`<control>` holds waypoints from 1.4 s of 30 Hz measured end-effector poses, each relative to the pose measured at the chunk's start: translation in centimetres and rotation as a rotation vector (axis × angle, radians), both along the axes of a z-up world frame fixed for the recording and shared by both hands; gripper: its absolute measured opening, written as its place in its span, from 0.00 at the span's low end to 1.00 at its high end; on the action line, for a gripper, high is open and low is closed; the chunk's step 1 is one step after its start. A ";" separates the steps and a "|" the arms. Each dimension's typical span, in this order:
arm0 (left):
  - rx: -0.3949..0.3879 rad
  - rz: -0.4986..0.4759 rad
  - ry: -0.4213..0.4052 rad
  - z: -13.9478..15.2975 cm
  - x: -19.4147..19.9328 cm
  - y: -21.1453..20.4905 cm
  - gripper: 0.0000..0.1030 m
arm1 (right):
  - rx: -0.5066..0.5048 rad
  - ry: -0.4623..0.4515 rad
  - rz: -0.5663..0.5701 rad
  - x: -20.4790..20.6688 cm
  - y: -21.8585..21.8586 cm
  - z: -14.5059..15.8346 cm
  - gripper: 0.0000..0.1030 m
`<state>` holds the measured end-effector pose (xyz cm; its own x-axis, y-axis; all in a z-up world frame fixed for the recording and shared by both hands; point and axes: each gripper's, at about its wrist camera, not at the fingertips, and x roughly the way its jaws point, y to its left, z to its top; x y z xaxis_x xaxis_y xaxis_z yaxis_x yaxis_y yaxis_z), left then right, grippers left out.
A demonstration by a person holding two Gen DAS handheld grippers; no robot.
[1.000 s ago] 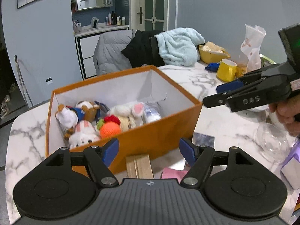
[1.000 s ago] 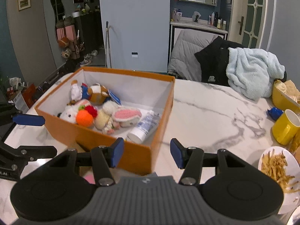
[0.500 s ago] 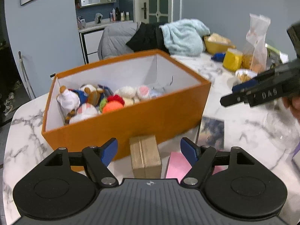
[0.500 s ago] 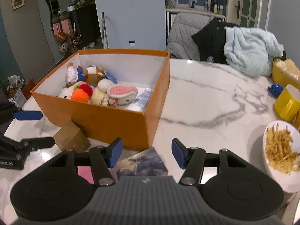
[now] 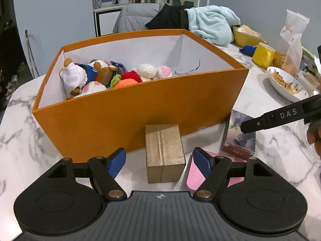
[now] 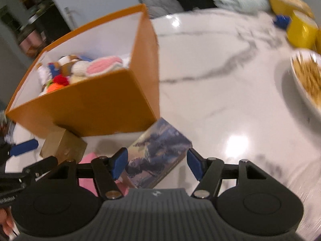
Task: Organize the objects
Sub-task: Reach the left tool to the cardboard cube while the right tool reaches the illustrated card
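Observation:
An orange box point(image 5: 140, 112) holding several plush toys point(image 5: 124, 80) stands on the marble table. Against its near wall sits a small gold box point(image 5: 164, 150), lying between the blue pads of my left gripper point(image 5: 160, 162), which is open and apart from it. To its right are a pink flat item point(image 5: 197, 177) and a picture-printed box point(image 5: 238, 138). My right gripper point(image 6: 157, 165) hangs tilted over that picture box point(image 6: 158, 150); its jaws are opening, with the box between the pads and not pressed. One right finger point(image 5: 280, 117) shows in the left wrist view.
A white bowl of fries point(image 5: 284, 82), a yellow mug point(image 5: 262, 55), a yellow bowl point(image 5: 246, 37) and a paper bag point(image 5: 295, 40) crowd the right side. A pale blue towel point(image 5: 212, 24) lies behind the orange box. Bare marble point(image 6: 220, 80) stretches right of the orange box.
Both grippers have sunk toward the table. The gold box came between the left fingers. The right gripper rolled, its jaws spread wider, and the picture box now lies between them.

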<state>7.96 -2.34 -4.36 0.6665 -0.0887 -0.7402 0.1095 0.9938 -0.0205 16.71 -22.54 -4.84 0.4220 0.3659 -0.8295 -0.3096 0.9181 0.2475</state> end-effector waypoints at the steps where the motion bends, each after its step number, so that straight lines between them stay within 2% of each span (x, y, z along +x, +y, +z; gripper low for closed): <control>1: 0.010 -0.004 -0.001 -0.1 0.0 -0.2 0.85 | 0.005 0.011 -0.024 0.0 0.0 -0.3 0.65; 8: 0.058 -0.040 0.002 -0.8 0.5 -1.3 0.85 | 0.047 0.068 -0.149 0.4 0.6 -1.7 0.65; 13: 0.068 -0.030 -0.021 -0.7 0.8 -1.3 0.81 | 0.058 0.063 -0.211 0.5 2.0 -1.9 0.83; 16: 0.057 -0.026 -0.009 -0.9 1.0 -1.0 0.75 | -0.005 0.018 -0.202 0.4 3.0 -2.1 0.84; 22: 0.031 -0.030 0.020 -1.3 1.2 -0.4 0.67 | -0.147 -0.075 -0.092 -0.3 4.7 -2.6 0.83; 27: 0.013 -0.031 0.028 -1.1 1.1 -0.3 0.51 | -0.160 -0.073 0.002 -0.1 3.7 -2.6 0.81; 30: 0.009 -0.038 0.042 -1.0 0.9 -0.2 0.51 | -0.174 -0.056 0.090 -0.1 3.3 -2.3 0.78; 33: 0.008 -0.049 0.048 -1.0 0.6 0.0 0.51 | -0.182 -0.043 0.226 -0.1 2.5 -2.3 0.74; 37: 0.003 -0.058 0.074 -0.8 0.1 0.4 0.51 | -0.194 -0.070 0.395 -2.0 1.8 -1.8 0.70; 40: -0.011 -0.074 0.112 -0.5 -0.4 0.4 0.51 | -0.242 -0.076 0.461 -2.8 1.4 -1.7 0.67; 42: -0.017 -0.084 0.130 -0.4 -0.8 0.4 0.51 | -0.288 -0.088 0.483 -3.3 1.3 -1.8 0.67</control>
<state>7.20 -1.90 -4.75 0.5550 -0.1536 -0.8175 0.1881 0.9805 -0.0566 13.43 -21.27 -6.64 0.3345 0.2988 -0.8938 -0.7194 0.6936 -0.0374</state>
